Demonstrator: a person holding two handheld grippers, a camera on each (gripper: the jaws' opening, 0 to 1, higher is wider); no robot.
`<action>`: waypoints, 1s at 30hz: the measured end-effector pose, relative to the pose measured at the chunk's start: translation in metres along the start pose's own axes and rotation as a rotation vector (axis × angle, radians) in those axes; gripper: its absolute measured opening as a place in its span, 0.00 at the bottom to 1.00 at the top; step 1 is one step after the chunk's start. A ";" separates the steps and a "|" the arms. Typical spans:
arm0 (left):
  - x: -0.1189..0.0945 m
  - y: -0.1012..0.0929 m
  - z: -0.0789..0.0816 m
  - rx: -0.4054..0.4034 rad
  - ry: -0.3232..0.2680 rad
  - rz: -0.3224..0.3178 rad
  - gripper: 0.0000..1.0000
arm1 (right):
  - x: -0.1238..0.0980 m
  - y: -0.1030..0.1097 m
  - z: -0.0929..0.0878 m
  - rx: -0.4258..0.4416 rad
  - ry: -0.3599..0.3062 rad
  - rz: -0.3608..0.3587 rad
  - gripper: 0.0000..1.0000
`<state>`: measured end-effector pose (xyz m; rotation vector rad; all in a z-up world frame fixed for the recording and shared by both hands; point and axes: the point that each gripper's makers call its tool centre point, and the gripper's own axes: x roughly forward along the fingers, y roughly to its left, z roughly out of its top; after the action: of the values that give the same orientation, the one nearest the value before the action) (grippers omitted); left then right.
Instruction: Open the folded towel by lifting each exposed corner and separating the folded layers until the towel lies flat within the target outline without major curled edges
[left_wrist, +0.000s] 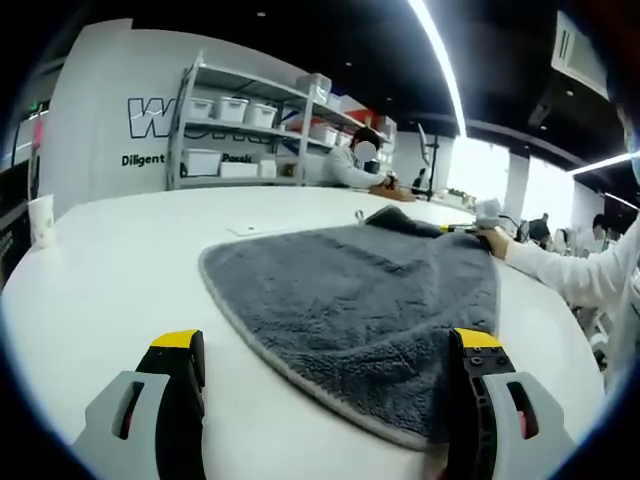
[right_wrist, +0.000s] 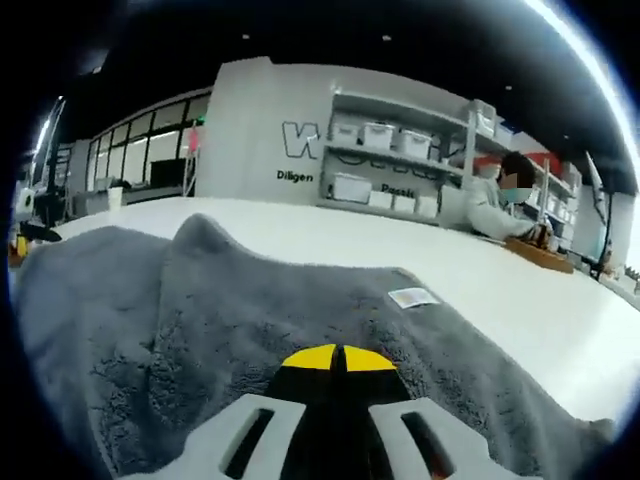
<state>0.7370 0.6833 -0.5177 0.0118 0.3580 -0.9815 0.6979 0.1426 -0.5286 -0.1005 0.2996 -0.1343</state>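
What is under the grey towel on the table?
The grey towel lies on the white table, which shows all around it. Whatever lies beneath its middle is covered, so folded layers there cannot be judged.

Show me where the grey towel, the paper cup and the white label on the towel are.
grey towel (left_wrist: 350, 300): left gripper view, middle of its top surface.
paper cup (left_wrist: 41, 220): left gripper view, its side wall.
white label (right_wrist: 413, 297): right gripper view, centre of the tag.

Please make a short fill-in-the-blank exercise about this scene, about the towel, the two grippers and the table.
1. The towel is ____ in colour.
2. The jaws of the left gripper stand ____, with the towel's near edge between them.
3. The tips of the right gripper are pressed ____ over the towel.
4. The table under the towel is ____.

Missing words: grey; open; together; white
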 end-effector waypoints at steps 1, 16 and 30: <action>0.000 0.000 0.000 0.000 0.000 0.001 1.00 | 0.000 -0.004 -0.001 0.007 0.004 -0.021 0.00; 0.000 0.003 0.000 -0.007 0.001 0.015 1.00 | -0.008 -0.055 -0.008 -0.036 0.050 -0.285 0.00; -0.001 0.003 0.000 -0.013 -0.004 0.020 1.00 | -0.014 -0.066 -0.001 0.038 0.016 -0.321 0.00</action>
<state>0.7394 0.6858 -0.5179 0.0016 0.3594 -0.9594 0.6765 0.0791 -0.5175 -0.1091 0.2952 -0.4596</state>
